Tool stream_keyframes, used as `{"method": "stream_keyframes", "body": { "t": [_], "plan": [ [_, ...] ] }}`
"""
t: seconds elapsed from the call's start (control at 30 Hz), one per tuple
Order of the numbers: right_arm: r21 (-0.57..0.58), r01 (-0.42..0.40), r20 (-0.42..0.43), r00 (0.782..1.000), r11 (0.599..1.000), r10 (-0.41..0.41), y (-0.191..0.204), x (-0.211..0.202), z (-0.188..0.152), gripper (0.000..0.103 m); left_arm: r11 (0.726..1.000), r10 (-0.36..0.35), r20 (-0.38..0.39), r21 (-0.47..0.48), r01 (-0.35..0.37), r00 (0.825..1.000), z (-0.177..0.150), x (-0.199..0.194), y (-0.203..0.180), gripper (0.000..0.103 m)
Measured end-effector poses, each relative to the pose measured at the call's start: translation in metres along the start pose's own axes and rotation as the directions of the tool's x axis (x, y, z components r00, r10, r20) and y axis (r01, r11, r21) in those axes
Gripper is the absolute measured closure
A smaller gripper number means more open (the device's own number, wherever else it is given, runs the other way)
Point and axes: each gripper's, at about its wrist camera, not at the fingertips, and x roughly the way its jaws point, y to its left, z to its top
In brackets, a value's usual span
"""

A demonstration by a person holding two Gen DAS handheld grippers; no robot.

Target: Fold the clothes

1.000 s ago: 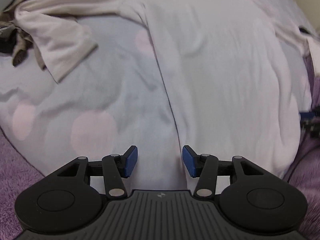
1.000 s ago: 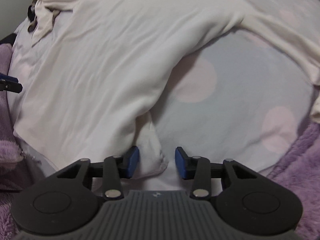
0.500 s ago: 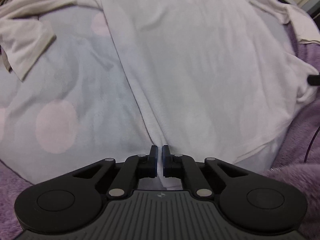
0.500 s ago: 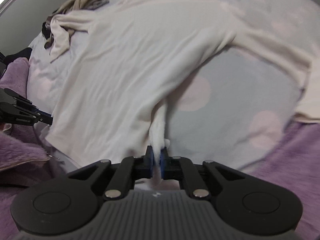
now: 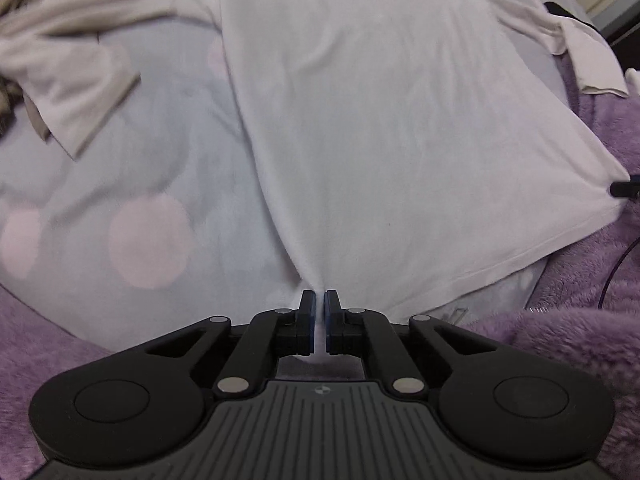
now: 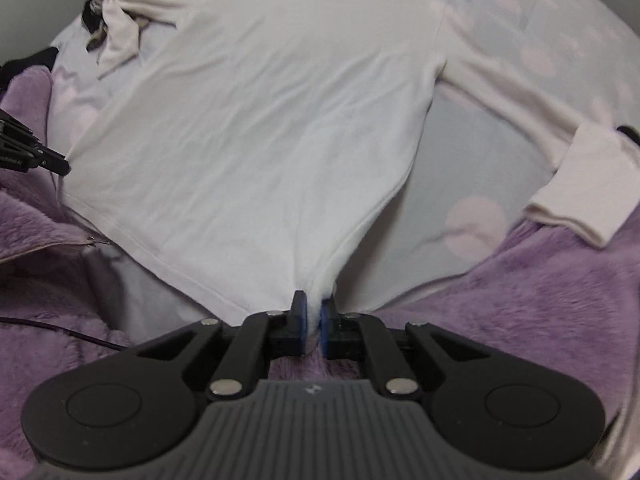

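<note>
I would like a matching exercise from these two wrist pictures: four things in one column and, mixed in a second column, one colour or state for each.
Things:
1. long-sleeved shirt
2. fleece blanket
3. bed sheet
4. left gripper

Colour or state:
A. purple and fluffy
B. shut on a corner of the hem
C. pale blue with pink dots
D. cream, spread flat

Pairs: 1-D, 2-A, 3-C, 4-B

Each black gripper point(image 5: 319, 312) point(image 6: 313, 314) is showing blue finger pads point(image 5: 307, 320), silver pivot screws and a ribbed grey housing.
</note>
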Motion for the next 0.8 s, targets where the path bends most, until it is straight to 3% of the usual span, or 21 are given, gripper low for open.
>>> {"method": "stream_keyframes", "body": {
  "t": [0.1,0.2,0.33,0.47,0.63,0.8],
  "plan": [
    [-0.015,0.013,-0.007,1.0,1.0,-0.013,0.001,0.005,-0.002,0.091,1.0,0.0,-0.018,-0.013,0.0,1.0,0.002,0.004,0.003,0.099],
    [-0.022,0.022,0.004,1.0,1.0,-0.022,0.002,0.003,-0.004,0.09,1.0,0.003,-0.013,-0.027,-0.003,1.0,0.003,0.0,0.006,0.086],
    [-0.037,0.052,0.046,0.998,0.998,-0.051,0.004,-0.007,-0.003,0.066,0.999,0.014,0.037,-0.053,-0.012,0.999,0.007,-0.02,0.018,0.075],
    [-0.022,0.079,0.12,0.99,0.997,-0.076,-0.003,-0.022,0.007,0.064,0.993,0.069,0.107,-0.104,-0.057,0.992,0.019,-0.04,0.038,0.065],
    [0.037,0.047,0.187,0.981,0.998,-0.054,-0.005,-0.014,0.031,0.064,0.97,0.161,0.214,-0.216,-0.114,0.963,0.043,-0.052,0.071,0.064],
    [0.031,0.0,0.237,0.971,1.0,-0.007,0.013,0.005,0.057,0.06,0.927,0.212,0.305,-0.363,-0.092,0.929,0.065,-0.055,0.118,0.064]
  ]
}}
